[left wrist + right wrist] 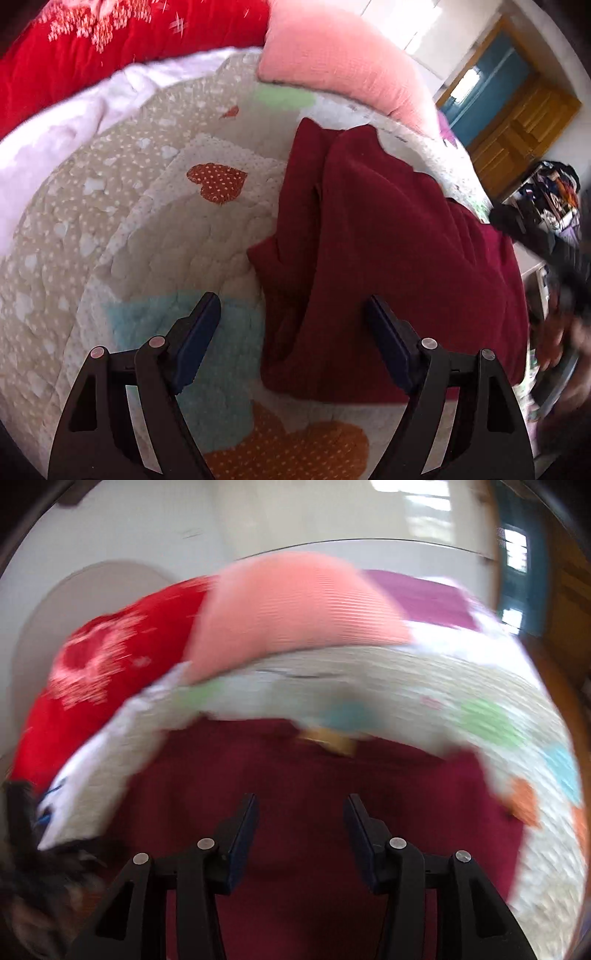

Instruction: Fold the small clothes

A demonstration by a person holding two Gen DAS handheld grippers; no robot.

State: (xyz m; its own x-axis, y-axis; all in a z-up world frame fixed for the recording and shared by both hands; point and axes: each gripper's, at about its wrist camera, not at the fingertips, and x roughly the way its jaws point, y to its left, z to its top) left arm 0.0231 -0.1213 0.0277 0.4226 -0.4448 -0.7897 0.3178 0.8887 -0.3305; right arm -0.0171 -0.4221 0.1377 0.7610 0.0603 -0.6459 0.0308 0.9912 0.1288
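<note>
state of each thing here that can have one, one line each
dark red knit garment: lying on the quilt, partly folded, creased, not gripped
left gripper: open, empty, above the quilt at the garment's edge
right gripper: open, empty, above the garment; view blurred
heart-patterned patchwork quilt: spread flat on the bed
pink textured pillow: resting at the quilt's far edge
bright red blanket with white pattern: bunched beside the pillow

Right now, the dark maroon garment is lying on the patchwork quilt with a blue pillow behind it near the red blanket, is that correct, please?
Not quite: the pillow is salmon pink, not blue, as the left wrist view shows. The dark maroon garment does lie on the patchwork quilt, near the red blanket.
</note>
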